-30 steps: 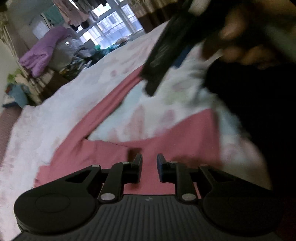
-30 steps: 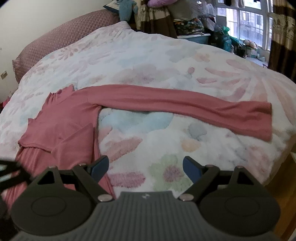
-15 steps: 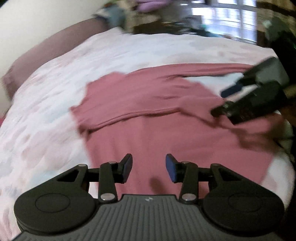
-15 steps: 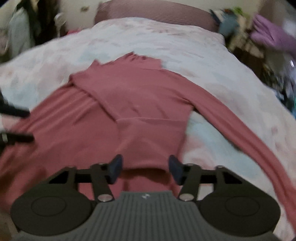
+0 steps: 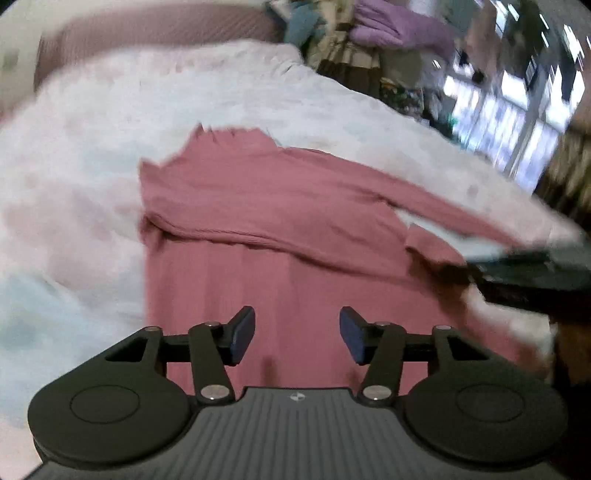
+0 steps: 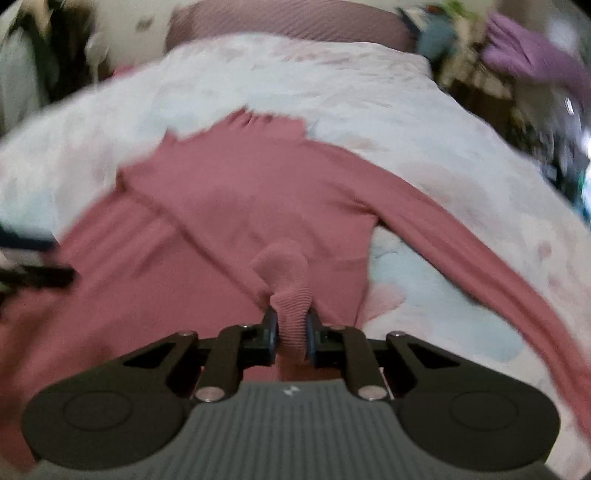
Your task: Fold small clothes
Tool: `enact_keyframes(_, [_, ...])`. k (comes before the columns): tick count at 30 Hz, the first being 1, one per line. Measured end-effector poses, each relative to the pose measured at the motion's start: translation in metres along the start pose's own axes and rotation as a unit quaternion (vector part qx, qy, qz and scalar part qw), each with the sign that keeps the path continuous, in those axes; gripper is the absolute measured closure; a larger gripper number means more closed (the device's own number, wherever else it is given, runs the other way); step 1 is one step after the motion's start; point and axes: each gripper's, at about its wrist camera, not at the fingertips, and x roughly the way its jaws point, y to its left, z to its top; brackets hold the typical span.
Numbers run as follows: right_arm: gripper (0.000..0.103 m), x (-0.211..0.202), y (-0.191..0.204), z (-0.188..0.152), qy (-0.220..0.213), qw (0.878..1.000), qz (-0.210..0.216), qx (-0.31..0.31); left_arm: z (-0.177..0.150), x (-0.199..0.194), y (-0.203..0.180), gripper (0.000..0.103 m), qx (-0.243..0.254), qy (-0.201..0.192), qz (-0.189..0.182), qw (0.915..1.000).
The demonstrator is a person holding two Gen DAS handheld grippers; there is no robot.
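A pink ribbed long-sleeved top (image 5: 277, 206) lies flat on the floral bedspread (image 5: 110, 122), collar towards the headboard. One sleeve is folded across its body; the other sleeve (image 6: 461, 251) stretches out to the right. My right gripper (image 6: 291, 332) has its jaws closing, and the pads press on the bunched cuff (image 6: 288, 273) of the folded sleeve. My left gripper (image 5: 297, 328) hovers over the lower body of the top with its jaws opening and nothing between them. Each gripper shows in the other's view: the right gripper (image 5: 524, 269) at the right edge, the left gripper (image 6: 33, 258) at the left edge.
A pink padded headboard (image 6: 295, 22) runs along the far end of the bed. Piled clothes with a purple garment (image 5: 399, 29) on top stand beyond the bed's right side, near a bright window (image 5: 517, 110). Bare bedspread surrounds the top.
The right gripper swung from the outstretched sleeve to the top's body and closed on the folded sleeve's cuff, bunching it. The left gripper rolled upright over the top and its jaws widened.
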Motion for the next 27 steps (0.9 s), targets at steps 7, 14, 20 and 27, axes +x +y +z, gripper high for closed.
enact_keyframes(7, [0.093, -0.024, -0.047, 0.008, -0.020, 0.992, 0.035, 0.115, 0.022, 0.063, 0.014, 0.041, -0.159, 0.023, -0.061, 0.9852])
enact_keyframes(14, [0.093, -0.049, -0.081, 0.013, -0.047, 0.981, 0.054, 0.182, 0.028, 0.102, 0.041, 0.041, -0.309, 0.016, -0.039, 0.9500])
enact_keyframes(20, [0.093, -0.064, -0.101, 0.010, -0.059, 0.967, 0.080, 0.233, 0.021, 0.112, 0.055, 0.063, -0.367, -0.014, -0.076, 0.9271])
enact_keyframes(27, [0.093, -0.066, -0.109, -0.008, -0.058, 0.927, 0.129, 0.347, 0.026, 0.090, 0.067, 0.101, -0.367, -0.054, -0.101, 0.9233])
